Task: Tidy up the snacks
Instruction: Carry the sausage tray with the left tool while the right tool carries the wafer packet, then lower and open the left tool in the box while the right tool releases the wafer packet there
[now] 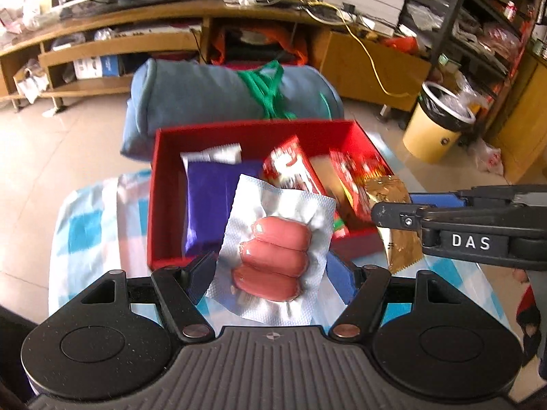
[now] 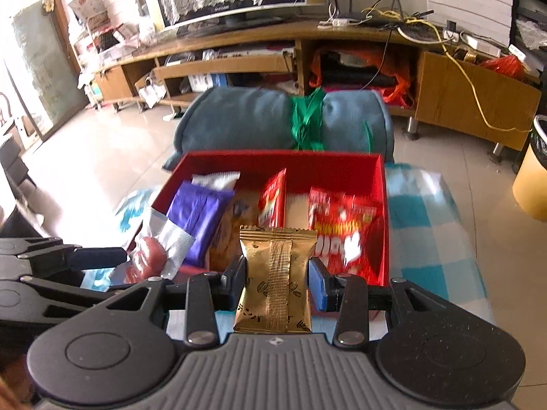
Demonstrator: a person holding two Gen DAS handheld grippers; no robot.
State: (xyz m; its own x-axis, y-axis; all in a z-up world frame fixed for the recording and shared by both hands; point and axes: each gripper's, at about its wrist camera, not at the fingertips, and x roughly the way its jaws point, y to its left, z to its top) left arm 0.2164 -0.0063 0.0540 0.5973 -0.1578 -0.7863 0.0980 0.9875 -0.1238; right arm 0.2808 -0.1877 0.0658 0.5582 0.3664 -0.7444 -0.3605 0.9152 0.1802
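Two tools each hold one snack over the near side of the red box (image 1: 164, 191). The left tool (image 1: 273, 273) squeezes a silver pack of three pink sausages (image 1: 273, 256) between its pads. The right tool (image 2: 277, 280) is closed tight on a gold snack packet (image 2: 275, 280), which stands upright. The box sits on a worktop with a blue and white checked cloth (image 2: 427, 239), at its far edge. Inside the box are a purple packet (image 2: 198, 215) by the left wall and red packets (image 2: 342, 229) by the right wall.
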